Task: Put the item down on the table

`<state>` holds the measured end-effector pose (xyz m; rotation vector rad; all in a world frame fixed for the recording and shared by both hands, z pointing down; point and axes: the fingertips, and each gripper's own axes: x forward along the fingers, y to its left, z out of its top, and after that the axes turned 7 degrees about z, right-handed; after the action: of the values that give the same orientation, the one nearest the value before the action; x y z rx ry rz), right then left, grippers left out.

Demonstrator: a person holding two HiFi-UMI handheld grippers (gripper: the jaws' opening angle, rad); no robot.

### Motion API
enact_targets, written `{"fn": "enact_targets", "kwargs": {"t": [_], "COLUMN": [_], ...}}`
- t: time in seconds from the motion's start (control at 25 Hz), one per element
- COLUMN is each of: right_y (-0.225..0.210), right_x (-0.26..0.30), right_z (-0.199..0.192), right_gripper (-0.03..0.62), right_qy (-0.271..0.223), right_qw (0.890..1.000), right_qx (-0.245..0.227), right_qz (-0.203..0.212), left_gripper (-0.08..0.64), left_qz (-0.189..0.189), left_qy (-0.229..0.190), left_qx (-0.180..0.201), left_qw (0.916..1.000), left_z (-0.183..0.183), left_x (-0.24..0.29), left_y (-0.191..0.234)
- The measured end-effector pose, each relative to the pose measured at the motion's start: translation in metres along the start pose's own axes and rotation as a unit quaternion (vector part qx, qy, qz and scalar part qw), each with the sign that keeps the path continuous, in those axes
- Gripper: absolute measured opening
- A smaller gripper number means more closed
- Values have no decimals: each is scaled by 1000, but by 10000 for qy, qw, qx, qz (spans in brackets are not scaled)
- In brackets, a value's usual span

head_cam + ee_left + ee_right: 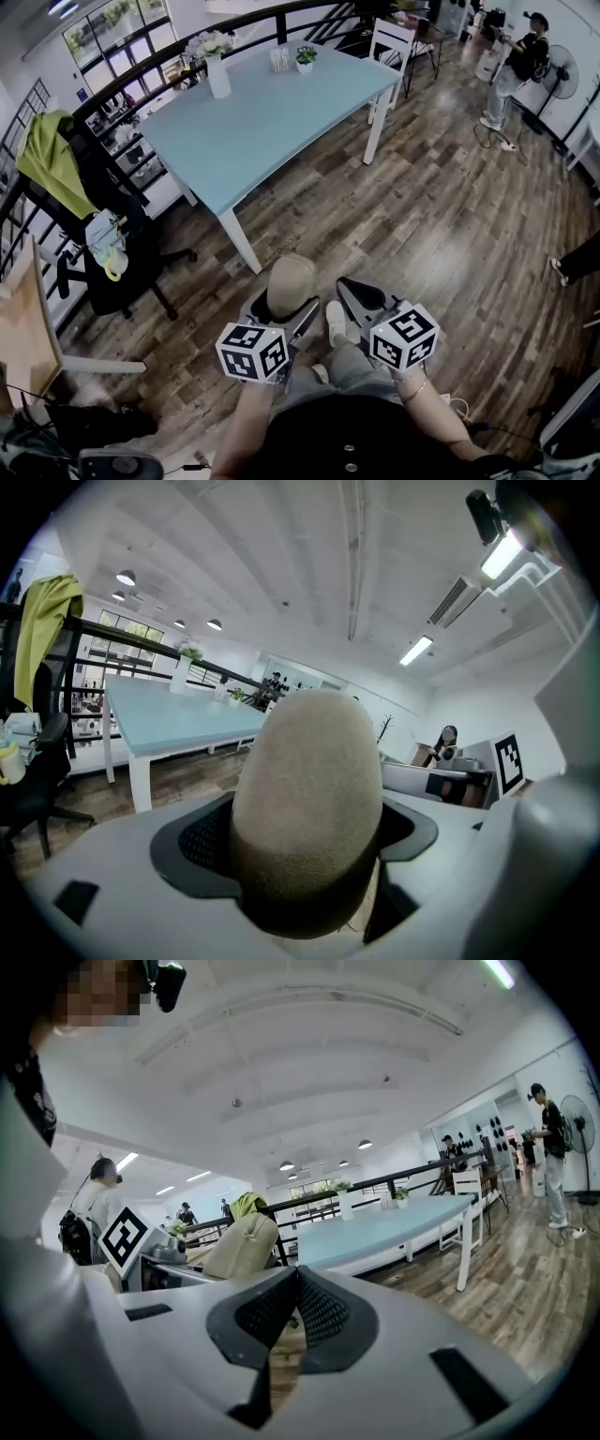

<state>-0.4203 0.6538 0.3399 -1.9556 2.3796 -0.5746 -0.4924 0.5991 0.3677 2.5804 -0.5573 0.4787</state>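
A beige, rounded soft item (pixel 290 282) sticks up from between the jaws of my left gripper (pixel 285 317), which is shut on it. In the left gripper view the beige item (pixel 309 794) fills the middle, and my left gripper (pixel 307 864) clamps its lower part. Beside it, my right gripper (pixel 351 292) is shut with nothing in it; in its own view the right gripper (pixel 294 1283) has its pads meeting. Both grippers hang over the wooden floor, short of the light-blue table (pixel 272 117). The table (pixel 173 726) lies ahead to the left, and the table (pixel 394 1224) also shows ahead to the right.
On the table's far end stand a white vase of flowers (pixel 217 71) and a small potted plant (pixel 305 58). A black office chair with a green jacket (pixel 52 159) stands at the left. A white chair (pixel 392 43), a person (pixel 518 66) and a fan (pixel 562 71) are at the back right.
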Motion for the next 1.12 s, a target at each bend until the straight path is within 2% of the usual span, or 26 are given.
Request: {"fn": "enact_targets", "kwargs": {"t": [0.08,0.24,0.64,0.92,1.12], "right_y": [-14,-49,-142,-196,-220], "right_x": [11,38,95,126,132], "right_z": [7,27,78,100,101], "right_gripper": [7,6,7,6,6], "right_qy": [-6,-155,-225,-144,-68], "right_qw": [10000,9995,9972,9960,9964], "right_qx": [-62,138,163,55,28], "right_qz": [25,227,693,884,846], "left_gripper": [425,425,425,425,425], "left_qz": [46,136,332,529,560], "left_qy": [-30,-78,-367,-421,-392], "left_qx": [-29,-71,-166,-362,-338], "left_qw": [10000,9999,9986,9971,9971], "left_z": [8,27,101,129,143], "left_x": [13,48,147,202,231], "left_y": [6,20,33,48,49]}}
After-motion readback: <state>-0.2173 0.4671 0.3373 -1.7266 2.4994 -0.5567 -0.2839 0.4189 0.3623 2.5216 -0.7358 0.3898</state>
